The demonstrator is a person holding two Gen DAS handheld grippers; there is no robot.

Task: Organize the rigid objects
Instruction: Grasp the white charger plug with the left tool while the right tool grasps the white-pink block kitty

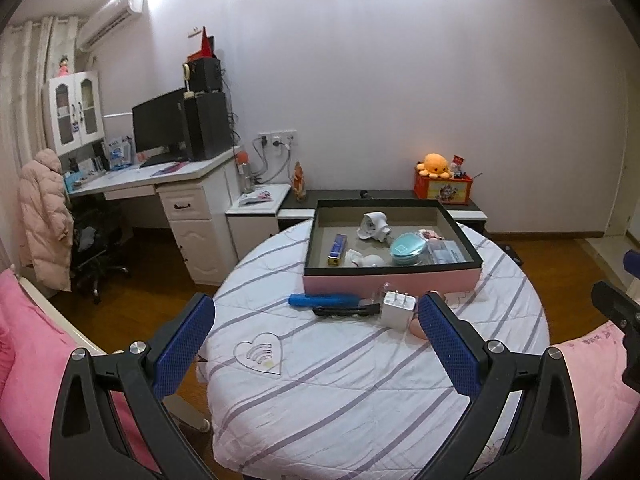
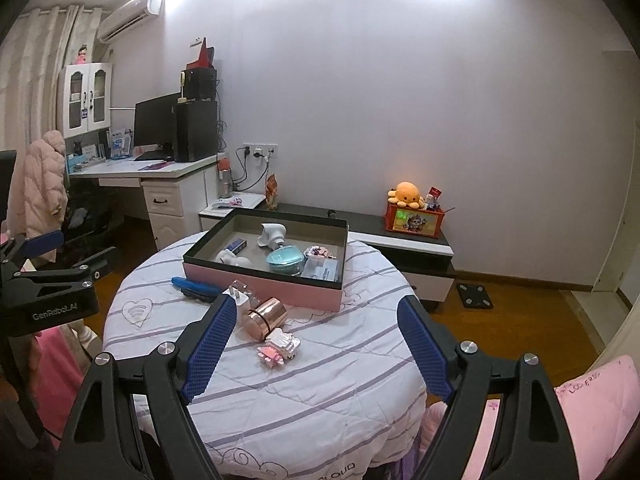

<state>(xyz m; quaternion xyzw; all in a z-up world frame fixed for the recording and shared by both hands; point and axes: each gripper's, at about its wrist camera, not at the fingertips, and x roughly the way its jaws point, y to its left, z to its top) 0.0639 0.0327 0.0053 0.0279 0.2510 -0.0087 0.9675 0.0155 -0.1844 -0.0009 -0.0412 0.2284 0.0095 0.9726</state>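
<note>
Round quilted table (image 2: 320,392), copper cylinder (image 2: 264,318) just ahead of spread, empty right gripper (image 2: 316,320) jaws

A plain pale wall (image 1: 400,80) is lit from above. Left of it stands a white desk (image 1: 188,204) with a dark monitor (image 1: 158,124); an air conditioner (image 1: 112,20) hangs above the desk, curtains (image 1: 20,72) beyond it. The wooden floor (image 1: 132,308) runs beneath.

Striped round table (image 2: 320,400) carries pink box (image 2: 260,286), charger (image 1: 396,306).
</note>
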